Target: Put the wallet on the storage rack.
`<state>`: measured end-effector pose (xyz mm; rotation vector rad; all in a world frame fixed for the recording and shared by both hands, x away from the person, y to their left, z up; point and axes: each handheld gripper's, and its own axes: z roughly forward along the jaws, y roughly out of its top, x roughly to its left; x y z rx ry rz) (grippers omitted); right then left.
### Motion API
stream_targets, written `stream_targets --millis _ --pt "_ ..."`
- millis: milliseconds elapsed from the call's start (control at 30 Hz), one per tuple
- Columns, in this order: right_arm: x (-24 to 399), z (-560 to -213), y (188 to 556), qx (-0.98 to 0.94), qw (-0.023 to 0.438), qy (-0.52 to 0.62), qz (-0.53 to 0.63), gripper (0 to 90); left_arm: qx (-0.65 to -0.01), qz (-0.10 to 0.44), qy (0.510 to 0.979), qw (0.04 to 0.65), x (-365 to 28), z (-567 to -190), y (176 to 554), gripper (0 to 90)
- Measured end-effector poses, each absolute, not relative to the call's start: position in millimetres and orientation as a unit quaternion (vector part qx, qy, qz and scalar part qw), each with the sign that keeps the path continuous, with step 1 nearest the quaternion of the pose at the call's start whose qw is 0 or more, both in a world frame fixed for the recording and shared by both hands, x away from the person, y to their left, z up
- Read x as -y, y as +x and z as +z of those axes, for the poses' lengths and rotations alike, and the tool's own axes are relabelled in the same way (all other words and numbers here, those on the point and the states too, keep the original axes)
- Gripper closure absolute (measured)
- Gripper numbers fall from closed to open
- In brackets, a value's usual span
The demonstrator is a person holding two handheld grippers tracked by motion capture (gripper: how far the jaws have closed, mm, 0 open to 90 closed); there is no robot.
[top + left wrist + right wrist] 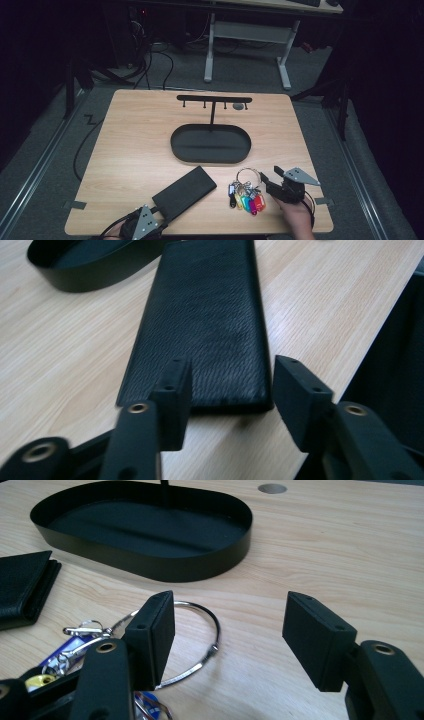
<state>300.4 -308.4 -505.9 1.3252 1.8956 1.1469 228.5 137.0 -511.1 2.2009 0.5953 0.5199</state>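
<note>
In the left gripper view the black wallet (205, 320) runs off the top edge, and the oval tray (75, 270) is cropped at upper left. The key tags (65, 655) (lower left of the right gripper view) sit partly hidden behind a jaw.

Both tongs low and level, left tongs (230, 390) and right tongs (230, 630) open-jawed.

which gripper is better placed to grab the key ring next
Right. The right gripper is open beside the key ring; the left gripper sits by the wallet.
</note>
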Motion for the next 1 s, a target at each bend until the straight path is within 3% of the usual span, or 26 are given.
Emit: stream_targets --millis 233,533,1000 --pt "324.9 -505.9 283.8 -0.693 0.286 0.512 0.419 38.5 -0.205 0.217 0.875 0.380 -114.5 -513.4 237.0 43.5" --pt "341.5 -507.3 269.0 -0.679 0.292 0.533 0.411 38.9 -0.173 0.257 0.892 0.329 -99.5 -527.1 246.9 43.3" --pt "346.0 -506.6 267.2 -0.674 0.291 0.537 0.416 39.1 -0.182 0.263 0.882 0.346 -100.4 -531.1 246.9 44.6"
